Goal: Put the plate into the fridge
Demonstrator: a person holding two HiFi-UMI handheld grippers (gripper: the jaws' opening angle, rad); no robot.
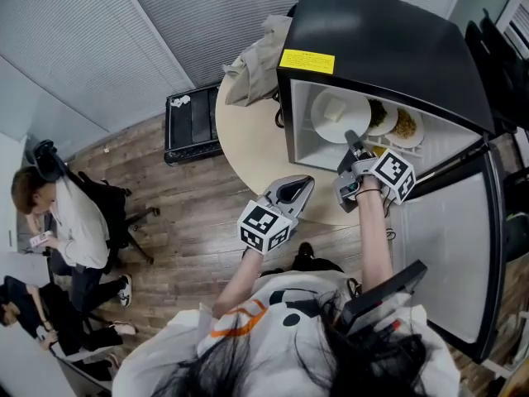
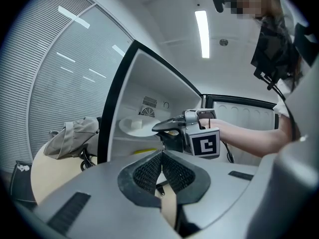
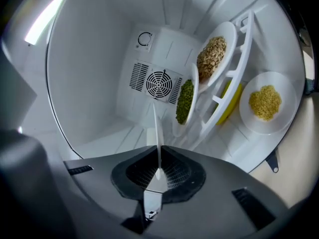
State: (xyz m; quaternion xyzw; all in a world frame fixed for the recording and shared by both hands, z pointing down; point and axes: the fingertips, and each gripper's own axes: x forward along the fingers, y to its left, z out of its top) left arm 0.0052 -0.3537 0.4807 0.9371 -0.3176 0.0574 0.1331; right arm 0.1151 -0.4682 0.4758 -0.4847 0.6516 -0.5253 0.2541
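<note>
Fingers (image 3: 141, 172) of my right gripper (image 3: 158, 169) clamp plate (image 3: 156, 128) rim inside fridge (image 3: 99, 83); left gripper (image 2: 162, 169) closed, empty. Next, I reckon: settle plate, release.

Glossy white plate (image 1: 326, 126), perhaps ceramic; glossy black fridge (image 1: 388, 48); matt wood-grain floor (image 1: 190, 213).

My head camera looks steeply down from well above, taking in my left gripper (image 1: 292, 192), my right gripper (image 1: 351, 139), the round counter (image 1: 248, 131) and the open fridge (image 1: 388, 48). The camera on my left gripper looks along its own jaws from back over the counter, sideways into the fridge's open front, sharing the right gripper and the white inside with the head view. The camera on my right gripper sits close at the fridge's mouth, facing the back wall past the edge-on plate (image 3: 157, 131); the wall's fan grille (image 3: 159, 83) also shows, small and far, in the left gripper view.
</note>
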